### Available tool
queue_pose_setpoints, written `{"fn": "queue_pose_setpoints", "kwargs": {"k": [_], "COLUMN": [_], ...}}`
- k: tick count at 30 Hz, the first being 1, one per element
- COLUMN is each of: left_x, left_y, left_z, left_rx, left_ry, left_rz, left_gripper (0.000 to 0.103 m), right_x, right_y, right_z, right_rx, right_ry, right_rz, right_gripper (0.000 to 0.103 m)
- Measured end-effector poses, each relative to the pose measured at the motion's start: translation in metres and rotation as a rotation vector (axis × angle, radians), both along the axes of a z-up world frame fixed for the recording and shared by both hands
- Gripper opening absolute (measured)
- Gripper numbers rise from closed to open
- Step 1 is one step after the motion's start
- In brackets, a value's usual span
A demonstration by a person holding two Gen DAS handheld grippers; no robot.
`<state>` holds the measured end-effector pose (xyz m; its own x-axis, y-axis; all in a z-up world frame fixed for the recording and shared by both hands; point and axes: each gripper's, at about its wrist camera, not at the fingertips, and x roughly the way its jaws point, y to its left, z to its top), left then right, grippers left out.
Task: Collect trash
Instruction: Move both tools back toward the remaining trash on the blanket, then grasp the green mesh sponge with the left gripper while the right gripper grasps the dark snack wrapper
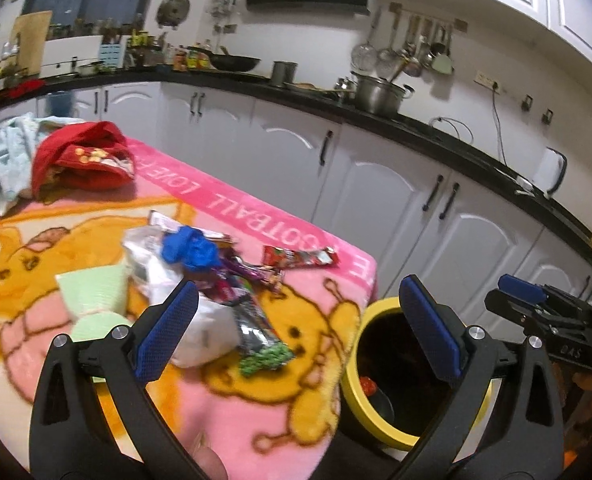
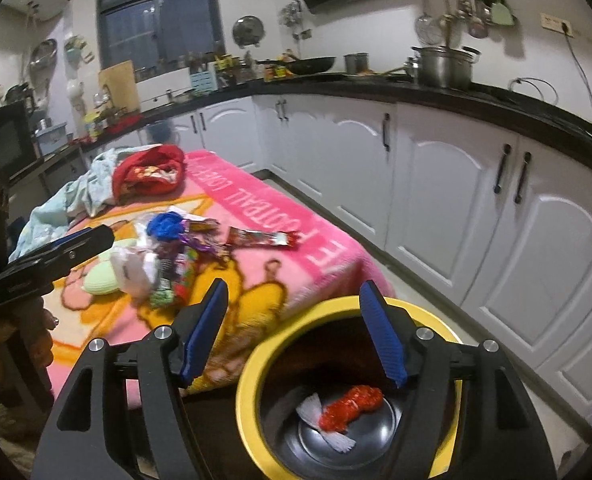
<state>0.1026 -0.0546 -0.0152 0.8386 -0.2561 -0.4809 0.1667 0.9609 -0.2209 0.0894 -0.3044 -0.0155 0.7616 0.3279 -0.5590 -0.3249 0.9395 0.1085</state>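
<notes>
A yellow-rimmed trash bin (image 2: 251,368) stands at the table's corner, with a red wrapped piece (image 2: 352,402) and white paper on its metal bottom. My right gripper (image 2: 296,332) is open above the bin, nothing between its blue pads. My left gripper (image 1: 296,320) is open wide over the table corner and the bin's (image 1: 350,380) rim, also empty. On the pink blanket lies a pile of trash: a blue crumpled piece (image 1: 191,248), a red wrapper (image 1: 300,258), a green-ended foil wrapper (image 1: 261,344), white plastic (image 1: 203,332) and a pale green wrapper (image 1: 95,300).
A red cloth (image 1: 79,160) and a pale blue cloth (image 1: 3,160) lie at the table's far end. White cabinets (image 1: 376,184) under a black counter run along the right. My right gripper (image 1: 544,320) shows at the left wrist view's right edge; a hand (image 2: 19,332) holds the left one.
</notes>
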Motion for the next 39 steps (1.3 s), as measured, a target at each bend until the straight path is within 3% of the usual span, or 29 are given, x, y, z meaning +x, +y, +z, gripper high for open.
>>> {"fn": "queue_pose_setpoints", "kwargs": {"k": [20, 28, 39], "left_x": [-0.008, -0.005, 0.008], "left_y": [0.095, 0.119, 0.148], "left_z": [0.000, -0.013, -0.051], "left_rx": [-0.087, -0.093, -0.153], "left_ry": [-0.015, 0.011, 0.132], "left_rz": [0.215, 0.267, 0.324], "left_gripper": [0.092, 0.092, 0.092], "right_x": [0.013, 0.022, 0.052], "right_y": [0.095, 0.134, 0.167], "right_z": [0.005, -0.015, -0.055], "right_rx": [-0.045, -0.096, -0.162], "right_ry": [0.007, 0.055, 0.151], "right_rz": [0.202, 0.273, 0.302], "right_gripper": [0.066, 0.065, 0.052]}}
